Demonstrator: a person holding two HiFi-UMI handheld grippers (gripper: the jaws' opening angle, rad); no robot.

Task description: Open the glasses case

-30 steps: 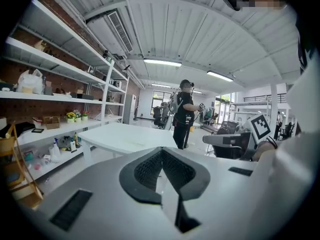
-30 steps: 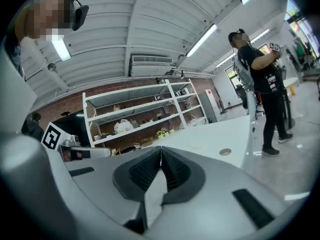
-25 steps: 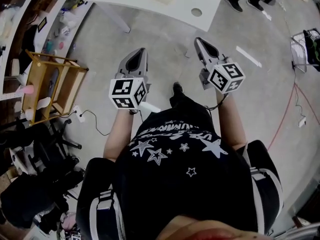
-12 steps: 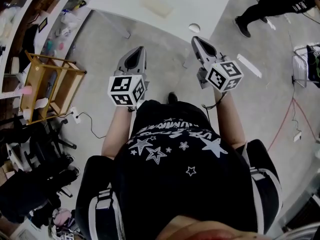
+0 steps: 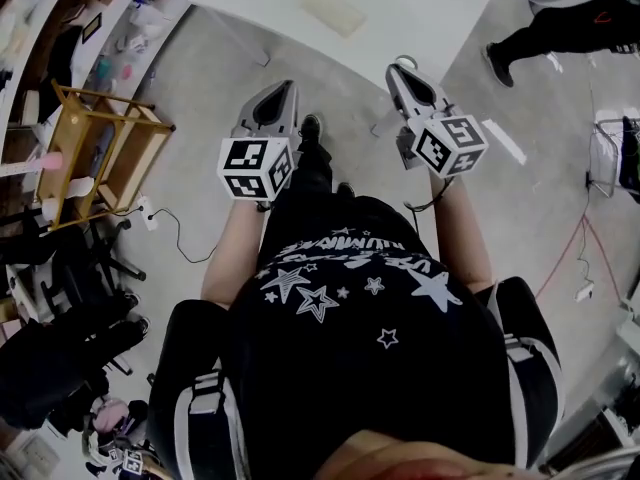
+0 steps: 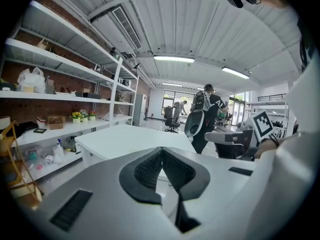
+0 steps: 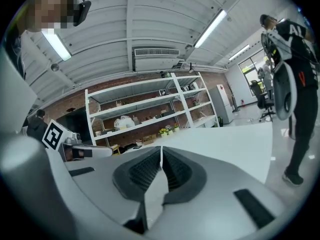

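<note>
both tongs are pressed together with nothing between them: the left tongs [image 5: 286,88] and the right tongs [image 5: 399,68] are side by side above the grey floor [image 5: 200,78], pointing towards the near edge of the white bench [image 5: 430,13]. a pale oblong thing [image 5: 335,10] lies alone farther in on that bench, well apart from both tongs, too faint to tell whether it is the glasses case. another person [image 5: 565,23] stands at the bench's far right.
</note>
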